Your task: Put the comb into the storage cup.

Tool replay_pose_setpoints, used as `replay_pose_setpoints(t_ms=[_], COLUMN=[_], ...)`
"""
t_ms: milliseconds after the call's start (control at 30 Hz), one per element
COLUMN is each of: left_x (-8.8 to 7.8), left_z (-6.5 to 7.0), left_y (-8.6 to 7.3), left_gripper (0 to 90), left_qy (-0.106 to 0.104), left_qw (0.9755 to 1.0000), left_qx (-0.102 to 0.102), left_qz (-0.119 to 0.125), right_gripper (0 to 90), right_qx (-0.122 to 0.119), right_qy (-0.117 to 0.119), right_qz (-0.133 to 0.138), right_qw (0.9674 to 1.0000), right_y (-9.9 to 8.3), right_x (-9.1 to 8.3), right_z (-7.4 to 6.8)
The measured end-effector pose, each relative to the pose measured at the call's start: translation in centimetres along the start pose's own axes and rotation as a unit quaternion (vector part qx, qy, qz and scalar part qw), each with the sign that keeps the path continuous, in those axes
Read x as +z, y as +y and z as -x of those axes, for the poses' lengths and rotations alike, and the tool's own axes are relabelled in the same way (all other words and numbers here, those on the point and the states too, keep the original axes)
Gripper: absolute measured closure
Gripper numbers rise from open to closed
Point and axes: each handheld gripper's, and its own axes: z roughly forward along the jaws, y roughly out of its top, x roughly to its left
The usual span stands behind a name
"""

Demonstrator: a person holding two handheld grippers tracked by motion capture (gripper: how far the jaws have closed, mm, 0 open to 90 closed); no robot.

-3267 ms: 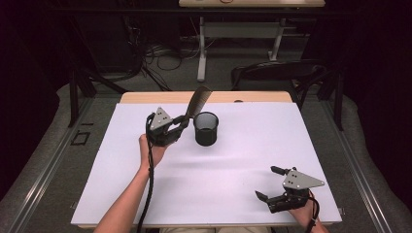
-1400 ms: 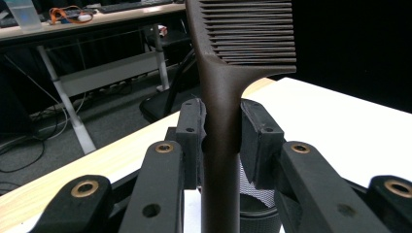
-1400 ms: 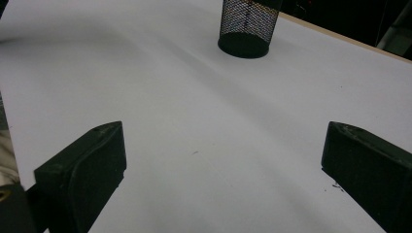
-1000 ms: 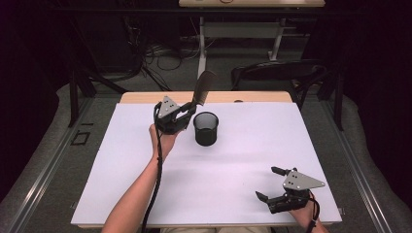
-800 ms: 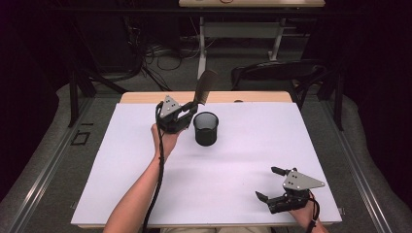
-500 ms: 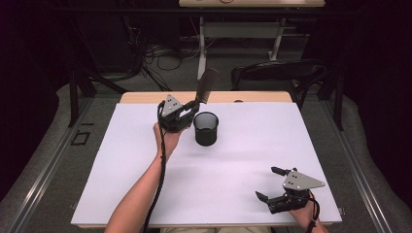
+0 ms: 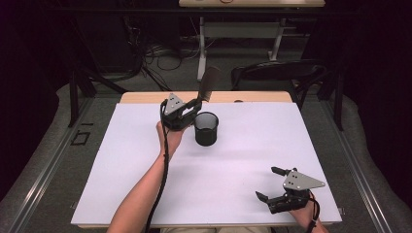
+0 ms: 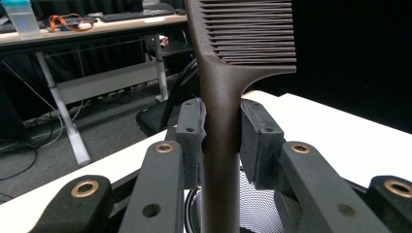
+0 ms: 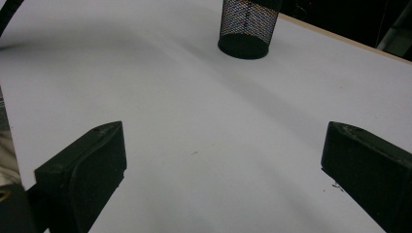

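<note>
The step in hand looks like dropping the comb (image 7: 209, 83) into the mesh cup (image 7: 206, 128). To do it well, bring the handle's lower end over the cup's mouth, keep the comb close to upright so it clears the rim, lower until the end is well inside, and only then let go; released too high or tilted, it could catch the rim and tip the light cup over.

The left tongs (image 7: 187, 109) pinch the comb by its handle: in the left gripper view both pads (image 8: 190, 127) press the dark handle (image 8: 221, 145) from either side, teeth above, the cup's mesh (image 8: 252, 208) just below. From the high view the comb rises up and away from the tongs, just beside the cup at the far middle of the white table (image 7: 111, 160).

The right tongs (image 7: 274, 184) rest near the table's near right corner, well apart from the cup, spread wide with nothing between them; the right gripper view shows bare table between the pads (image 9: 82, 165) and the cup (image 9: 247, 29) farther off
</note>
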Motion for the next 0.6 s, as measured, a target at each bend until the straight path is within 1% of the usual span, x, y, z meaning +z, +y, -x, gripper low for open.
replay_pose_setpoints(t_ms=[600], left_x=[1.5], left_z=[0.3], left_y=[0.4], left_gripper=[71.7], left_qy=[0.003], left_qw=[0.9998], left_qx=[-0.011], left_qz=[0.014], right_gripper=[2.2], right_qx=[0.000], right_qy=[0.001], right_qz=[0.003], right_qw=[1.0000], right_y=[-0.1], right_x=[0.1], right_z=[0.0])
